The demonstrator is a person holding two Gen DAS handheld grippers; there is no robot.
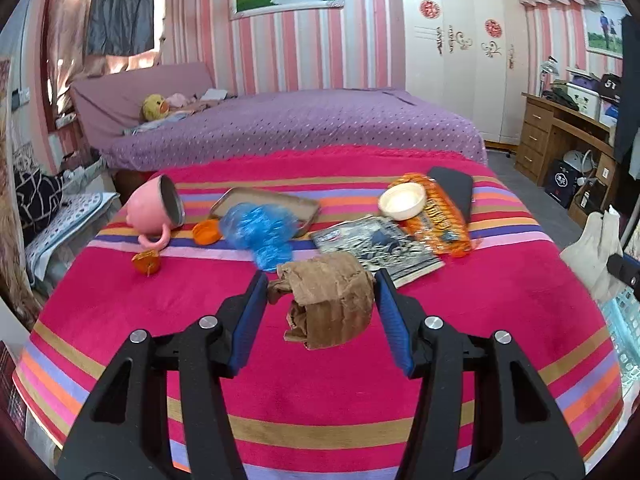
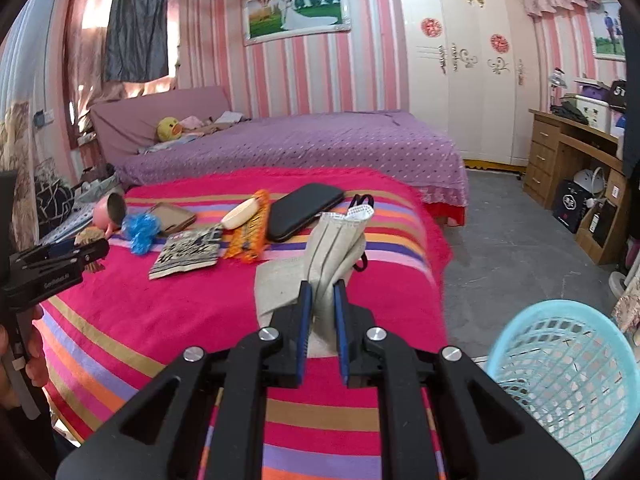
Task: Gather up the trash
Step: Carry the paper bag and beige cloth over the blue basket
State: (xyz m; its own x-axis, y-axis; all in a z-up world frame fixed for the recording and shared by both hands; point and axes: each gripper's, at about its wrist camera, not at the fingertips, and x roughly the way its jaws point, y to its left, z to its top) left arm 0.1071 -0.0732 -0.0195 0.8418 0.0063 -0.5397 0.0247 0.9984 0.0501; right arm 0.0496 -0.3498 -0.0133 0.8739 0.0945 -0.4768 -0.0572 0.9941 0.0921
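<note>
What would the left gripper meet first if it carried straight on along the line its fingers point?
The left gripper is already closed on a crumpled brown cardboard piece. Beyond that, probably the black-and-white printed packet on the striped blanket, though depth is uncertain.

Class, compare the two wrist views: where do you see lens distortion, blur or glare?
Left wrist view: fisheye bends the striped blanket's edge, dark corners; blue plastic bag smeared. Right wrist view: the same curving; blue basket soft at the rim, window blown out behind the curtain.
</note>
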